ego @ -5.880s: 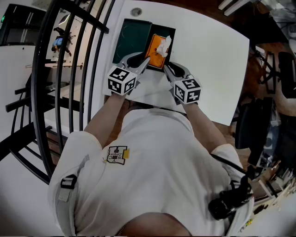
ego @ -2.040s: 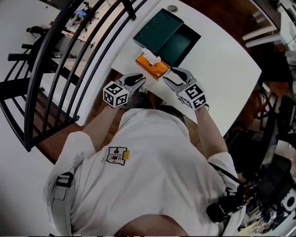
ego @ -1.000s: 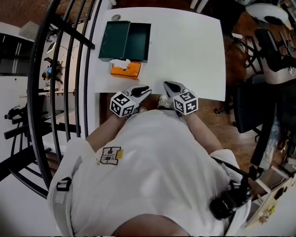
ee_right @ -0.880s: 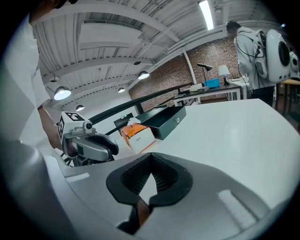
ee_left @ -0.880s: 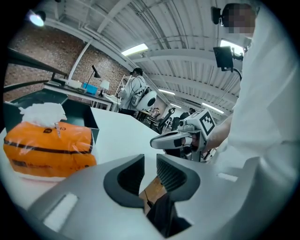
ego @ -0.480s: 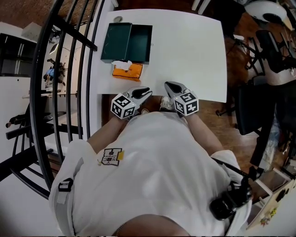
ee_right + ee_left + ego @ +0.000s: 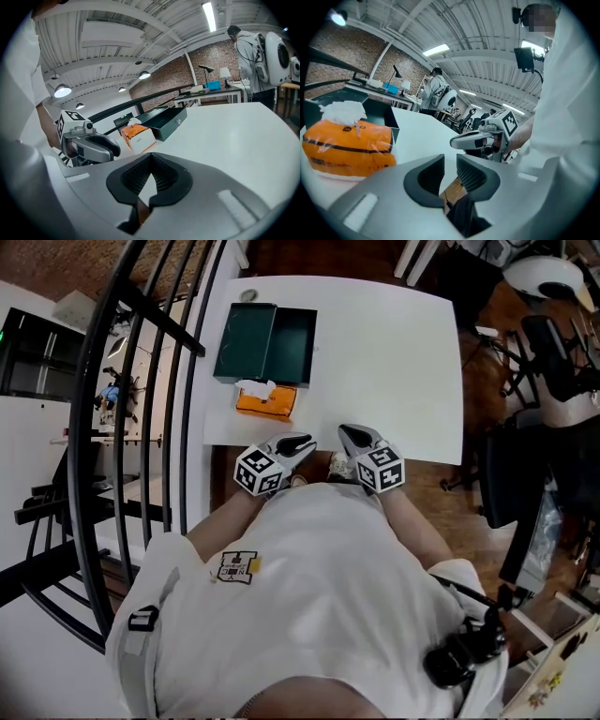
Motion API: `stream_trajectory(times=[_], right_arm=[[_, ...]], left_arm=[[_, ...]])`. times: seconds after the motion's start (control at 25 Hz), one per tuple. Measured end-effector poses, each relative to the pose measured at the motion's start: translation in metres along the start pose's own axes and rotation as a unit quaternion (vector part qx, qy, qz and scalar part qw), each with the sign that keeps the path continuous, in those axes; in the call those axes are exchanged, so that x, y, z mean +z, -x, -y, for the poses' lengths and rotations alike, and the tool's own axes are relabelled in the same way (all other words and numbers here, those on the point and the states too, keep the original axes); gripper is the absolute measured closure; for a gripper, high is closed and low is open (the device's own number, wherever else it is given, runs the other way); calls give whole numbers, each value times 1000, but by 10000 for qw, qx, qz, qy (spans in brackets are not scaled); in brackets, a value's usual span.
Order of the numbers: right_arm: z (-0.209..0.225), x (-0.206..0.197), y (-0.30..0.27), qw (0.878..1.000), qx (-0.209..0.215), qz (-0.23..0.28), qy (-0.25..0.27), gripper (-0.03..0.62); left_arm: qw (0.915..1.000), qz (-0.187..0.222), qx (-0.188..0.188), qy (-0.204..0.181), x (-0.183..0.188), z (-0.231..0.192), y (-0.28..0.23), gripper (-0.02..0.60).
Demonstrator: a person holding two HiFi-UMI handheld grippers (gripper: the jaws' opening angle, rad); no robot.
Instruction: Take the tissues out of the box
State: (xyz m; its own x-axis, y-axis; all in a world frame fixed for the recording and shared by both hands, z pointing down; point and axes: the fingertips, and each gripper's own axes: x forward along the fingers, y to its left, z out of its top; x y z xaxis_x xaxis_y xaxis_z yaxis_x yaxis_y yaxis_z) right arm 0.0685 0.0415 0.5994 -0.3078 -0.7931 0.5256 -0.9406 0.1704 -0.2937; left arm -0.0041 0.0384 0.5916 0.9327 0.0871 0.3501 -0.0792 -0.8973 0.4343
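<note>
An orange tissue pack (image 7: 266, 402) lies on the white table (image 7: 394, 362), just in front of an open dark green box (image 7: 265, 331). A white tissue (image 7: 253, 386) sticks up from the pack's top. Both grippers hover at the table's near edge, well short of the pack. My left gripper (image 7: 302, 441) shows a narrow gap between its pads (image 7: 436, 171), with nothing in it. My right gripper (image 7: 349, 432) is shut and empty, its pads (image 7: 161, 176) meeting at the tips. The left gripper view has the pack (image 7: 347, 147) at left, and the right gripper view shows it (image 7: 138, 133) farther off.
A black railing (image 7: 141, 409) runs along the table's left side. Chairs (image 7: 553, 352) stand on the wooden floor to the right. A small round object (image 7: 248, 295) sits at the table's far left corner. The person's white shirt (image 7: 309, 606) fills the lower view.
Both grippers have drawn back from beside the pack to the table's near edge. In the last second the view shifted slightly; the pack stays in front of the green box.
</note>
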Motion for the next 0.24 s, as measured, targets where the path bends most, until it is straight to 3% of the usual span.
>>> stream_trajectory(times=[0.24], right_arm=[[-2, 6, -10, 9999, 89, -8, 75, 594]], left_arm=[[10000, 30, 78, 42, 1, -8, 3, 500]])
